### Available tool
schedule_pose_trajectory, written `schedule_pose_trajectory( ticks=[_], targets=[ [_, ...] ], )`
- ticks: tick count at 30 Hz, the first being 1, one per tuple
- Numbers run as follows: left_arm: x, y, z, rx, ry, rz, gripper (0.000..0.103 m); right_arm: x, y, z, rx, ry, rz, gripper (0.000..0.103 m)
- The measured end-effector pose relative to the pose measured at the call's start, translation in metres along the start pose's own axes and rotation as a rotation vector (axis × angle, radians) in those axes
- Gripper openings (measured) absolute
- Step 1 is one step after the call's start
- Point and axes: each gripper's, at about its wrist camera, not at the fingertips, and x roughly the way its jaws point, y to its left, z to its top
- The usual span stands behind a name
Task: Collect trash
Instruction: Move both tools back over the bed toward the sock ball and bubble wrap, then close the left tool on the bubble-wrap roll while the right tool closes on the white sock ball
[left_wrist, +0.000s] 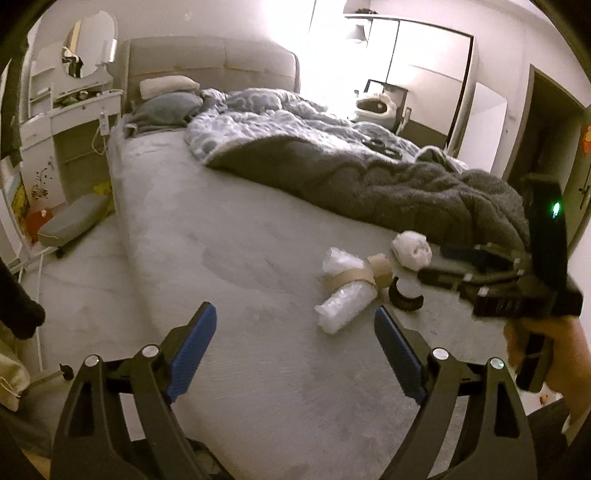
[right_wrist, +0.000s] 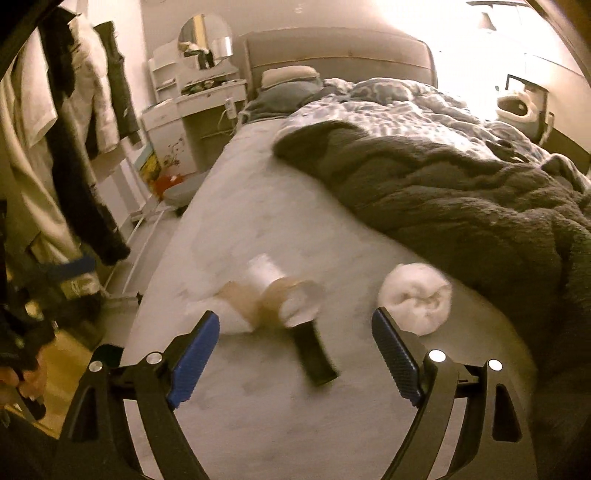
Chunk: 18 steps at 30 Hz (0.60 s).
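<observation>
where blur smears it, tape roll (right_wrist: 291, 302) edges dissolve.

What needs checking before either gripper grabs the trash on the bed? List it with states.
1. Left gripper open, nothing between its fingers: ok.
2. Right gripper open, nothing held: ok.
3. White wad lies free on the bed, clear of the blanket: ok.
4. Plastic roll within view and unobstructed: ok.
5. Dark object beside the cardboard ring, whether trash: cannot tell.
6. Trash bag or bin in view: not ok.
</observation>
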Motion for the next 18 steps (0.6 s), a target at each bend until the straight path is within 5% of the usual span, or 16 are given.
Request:
schedule_pose_trajectory(
  ticks=[18],
  targets=[
    [0.058, -0.026, -0.010, 0.045, 0.108, -0.040, 0.085, 0.028, -0.059, 0.007, 0.082, 0.036, -0.046, 0.087]
  ],
)
